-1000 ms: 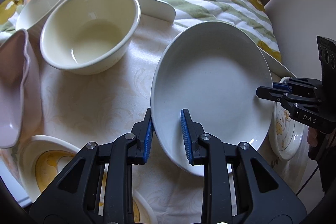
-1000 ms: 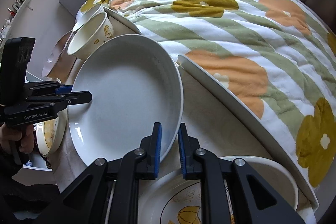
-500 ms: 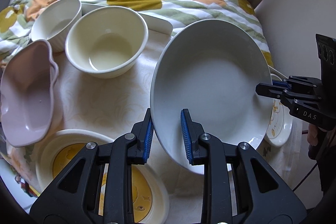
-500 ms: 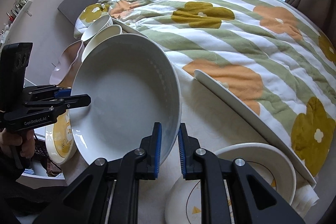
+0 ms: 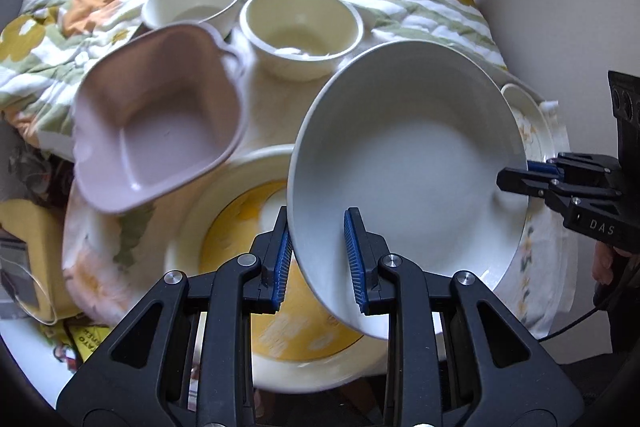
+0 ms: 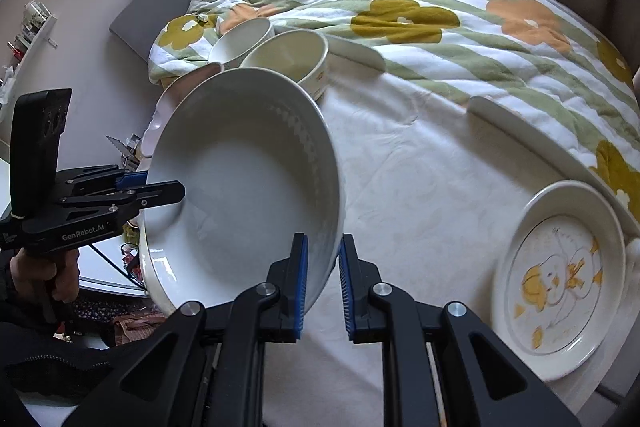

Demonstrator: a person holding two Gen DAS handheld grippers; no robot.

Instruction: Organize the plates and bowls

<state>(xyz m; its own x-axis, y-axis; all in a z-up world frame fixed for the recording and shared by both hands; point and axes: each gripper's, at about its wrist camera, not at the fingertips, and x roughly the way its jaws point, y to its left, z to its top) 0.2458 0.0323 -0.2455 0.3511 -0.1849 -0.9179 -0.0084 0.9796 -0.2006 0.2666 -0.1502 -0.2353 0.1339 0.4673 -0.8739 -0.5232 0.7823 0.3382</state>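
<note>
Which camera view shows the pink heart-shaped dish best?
The left wrist view. There the pink heart-shaped dish shows its whole inside and lobed rim, only slightly blurred, left of the large white bowl. In the right wrist view only a thin sliver of its rim shows behind that bowl.

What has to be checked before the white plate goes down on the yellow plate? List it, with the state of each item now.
1. Left gripper clamped on the white plate's near rim: ok.
2. Right gripper clamped on the opposite rim: ok.
3. White plate level: not ok, it tilts in both views.
4. Yellow plate below free of other dishes: cannot tell, the pink dish seems to overlap its far edge, and the white plate hides part of it.
5. White plate centred over the yellow plate: not ok, it sits off to one side of it in the left view.
</note>
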